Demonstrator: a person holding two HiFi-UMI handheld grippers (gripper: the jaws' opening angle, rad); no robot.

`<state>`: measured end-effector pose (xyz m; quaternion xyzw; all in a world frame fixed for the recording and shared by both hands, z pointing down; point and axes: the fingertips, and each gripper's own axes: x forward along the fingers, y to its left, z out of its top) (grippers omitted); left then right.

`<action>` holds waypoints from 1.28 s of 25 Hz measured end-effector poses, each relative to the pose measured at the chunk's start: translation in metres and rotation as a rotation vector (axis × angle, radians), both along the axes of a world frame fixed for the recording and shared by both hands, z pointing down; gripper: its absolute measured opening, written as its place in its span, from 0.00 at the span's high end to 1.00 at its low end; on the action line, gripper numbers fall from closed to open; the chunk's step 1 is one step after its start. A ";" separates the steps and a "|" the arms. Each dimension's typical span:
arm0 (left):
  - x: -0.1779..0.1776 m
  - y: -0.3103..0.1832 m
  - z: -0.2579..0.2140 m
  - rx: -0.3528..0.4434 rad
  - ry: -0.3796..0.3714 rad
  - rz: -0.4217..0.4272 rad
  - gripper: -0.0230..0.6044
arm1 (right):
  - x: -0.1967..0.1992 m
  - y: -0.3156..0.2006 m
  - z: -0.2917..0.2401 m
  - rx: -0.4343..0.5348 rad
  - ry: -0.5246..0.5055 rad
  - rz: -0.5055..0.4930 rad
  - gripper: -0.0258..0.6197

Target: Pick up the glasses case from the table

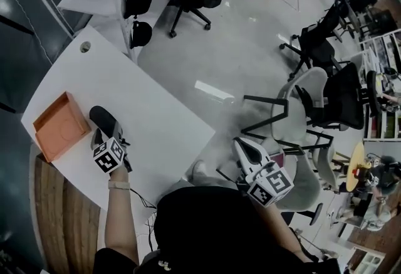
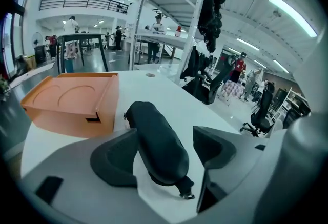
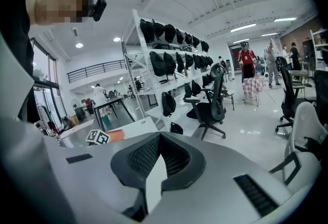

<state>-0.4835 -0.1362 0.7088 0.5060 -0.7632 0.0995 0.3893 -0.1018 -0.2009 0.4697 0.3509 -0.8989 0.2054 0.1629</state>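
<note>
Head view: the dark glasses case (image 1: pixel 103 120) was seen lying on the white desk (image 1: pixel 156 122), just beside an orange tray (image 1: pixel 59 126), with the left claw (image 1: pixel 109 137) brought down over its near end. The right claw (image 1: pixel 243 146) was held off the desk, over the floor.

Left gripper view: the left claw (image 2: pixel 164 136) was spread, and the case (image 2: pixel 156 143) was framed between the jaws but not squeezed, with a clear gap on the right side. The case could be judged light and fairly stiff, with a rounded matt shell that might roll or squirt out, so it was probably best taken across its narrow width, near the middle. The desk looked smooth and bare around it, and the tray (image 2: pixel 72 102) sat close by on the left.

Right gripper view: the right claw (image 3: pixel 159 161) was pressed together on nothing. An open office was shown, with shelving hung with black bags (image 3: pixel 169 64) and an office chair (image 3: pixel 212 105).
</note>
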 end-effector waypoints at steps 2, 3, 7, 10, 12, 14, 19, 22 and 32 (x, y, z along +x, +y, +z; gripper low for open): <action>-0.009 -0.003 0.008 -0.014 -0.002 -0.026 0.42 | 0.000 -0.002 0.002 0.001 0.011 0.020 0.92; -0.013 -0.005 0.012 -0.023 -0.002 -0.034 0.42 | 0.000 -0.003 0.003 0.003 0.017 0.028 0.92; -0.020 -0.010 0.029 -0.058 0.011 -0.044 0.41 | -0.003 -0.005 0.006 -0.006 0.036 0.042 0.92; -0.018 -0.017 0.039 -0.062 0.046 -0.043 0.38 | -0.003 -0.006 0.011 -0.020 0.052 0.046 0.92; -0.018 -0.021 0.043 -0.060 0.036 -0.036 0.38 | -0.003 -0.005 0.015 -0.026 0.061 0.046 0.92; -0.019 -0.024 0.045 -0.055 0.019 -0.031 0.38 | -0.004 -0.005 0.018 -0.033 0.067 0.045 0.92; -0.016 -0.027 0.051 -0.027 0.076 -0.031 0.37 | -0.004 -0.006 0.019 -0.041 0.062 0.044 0.92; -0.015 -0.028 0.051 -0.046 0.066 -0.017 0.37 | -0.006 -0.005 0.019 -0.040 0.053 0.037 0.92; 0.019 -0.024 0.028 -0.055 0.093 0.084 0.38 | 0.001 0.003 0.013 -0.023 0.011 0.032 0.92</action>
